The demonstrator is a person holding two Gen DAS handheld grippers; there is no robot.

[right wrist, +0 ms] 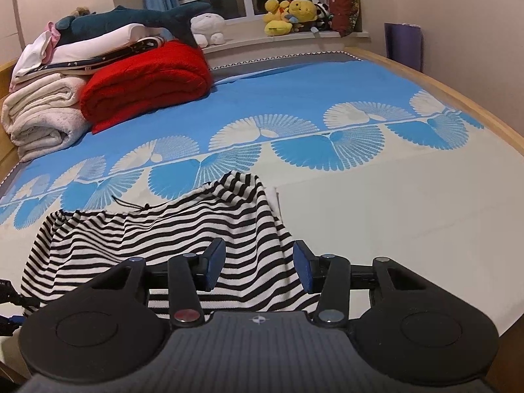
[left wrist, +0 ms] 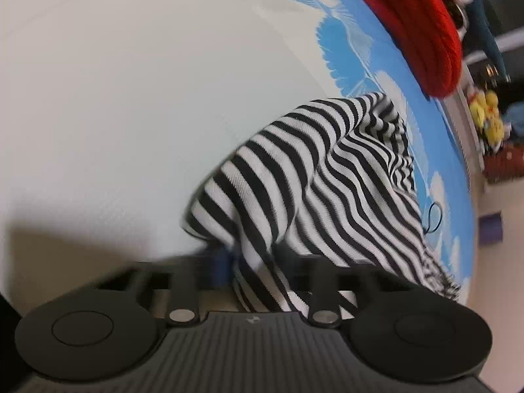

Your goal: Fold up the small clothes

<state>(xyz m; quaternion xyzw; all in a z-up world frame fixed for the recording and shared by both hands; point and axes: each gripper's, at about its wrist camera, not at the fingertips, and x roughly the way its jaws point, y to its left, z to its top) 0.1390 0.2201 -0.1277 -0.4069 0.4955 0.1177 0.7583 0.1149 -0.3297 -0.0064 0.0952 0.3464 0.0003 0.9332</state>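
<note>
The striped garment (right wrist: 157, 245) lies rumpled on the bed (right wrist: 393, 213), in the lower left of the right wrist view, over the pale part of the sheet just below the blue fan-patterned band. In the left wrist view the same striped garment (left wrist: 311, 190) sits right of centre, one edge lifted and draping down toward the camera.

The left gripper (left wrist: 229, 262) looks clenched on that lifted edge — the cloth hangs from a point between its fingers, though motion blur and the draped fabric hide the pads, so the pinch is a judgement. The right gripper (right wrist: 258, 271) is released, its blue pads apart over the cloth with a ridge of fabric between them and nothing pinched.

The fabric reads as a thin, light knit: soft, limp, ready to sag and crease. It will probably follow a pull easily but bunch if dragged. The best hold is likely a hem or corner, taken at two points so the edge stays taut.

Hard to read — what kind of garment this is, since folds hide its outline. A thin dark cord (right wrist: 127, 204) trails from its far edge; its attachment is unclear. The near edge is cut off behind both gripper bodies.
</note>
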